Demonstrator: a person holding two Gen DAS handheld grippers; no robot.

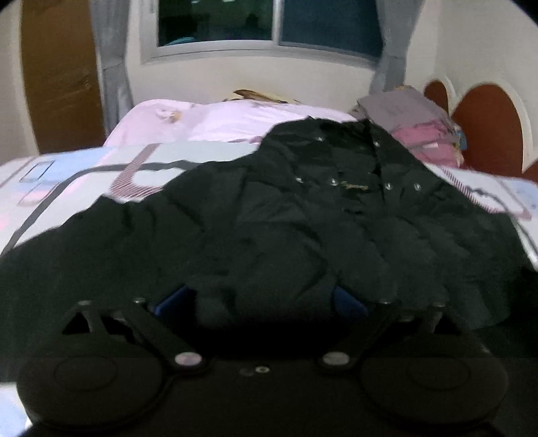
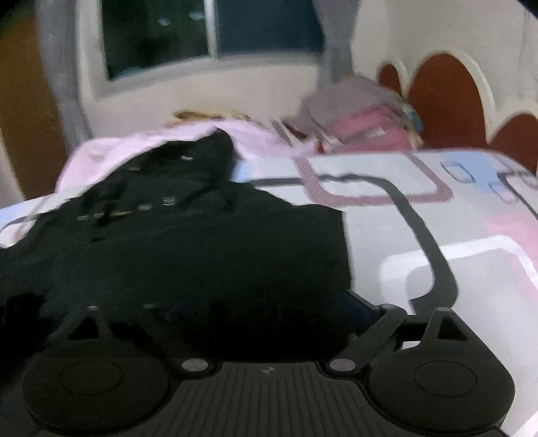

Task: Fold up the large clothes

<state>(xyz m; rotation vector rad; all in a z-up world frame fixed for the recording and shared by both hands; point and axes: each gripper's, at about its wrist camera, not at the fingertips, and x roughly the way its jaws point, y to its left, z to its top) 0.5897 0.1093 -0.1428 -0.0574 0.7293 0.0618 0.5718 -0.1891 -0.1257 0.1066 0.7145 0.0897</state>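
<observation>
The black jacket (image 1: 302, 218) lies spread on the bed, filling the middle and lower half of the left wrist view; its collar and snap buttons sit toward the upper centre of the frame, its hem comes down to my fingers. So its long axis runs from the bottom of the frame up toward the window (image 1: 269, 27).

My left gripper (image 1: 259, 302) sits at the hem near the bottom centre. Blue pads (image 1: 171, 301) show either side of a dark bulge of cloth, wide apart; I judge the jaws open around the hem, not pinching it, though blur and black-on-black make me unsure.

In the right wrist view the jacket (image 2: 201, 242) occupies the left and centre, and its side edge runs down the middle of the frame to my right gripper (image 2: 265, 309). These jaws also look spread, with cloth lying between them. Whether they grip it I cannot tell.

Both grippers are at the near hem, the left one nearer the garment's middle, the right one at its corner.

The patterned bedsheet (image 2: 437, 218) lies bare on the right of that frame, which I judge good room for folding. At the upper right a stack of folded clothes (image 2: 363, 117) sits well apart from the jacket, beside the red headboard (image 2: 447, 101).
</observation>
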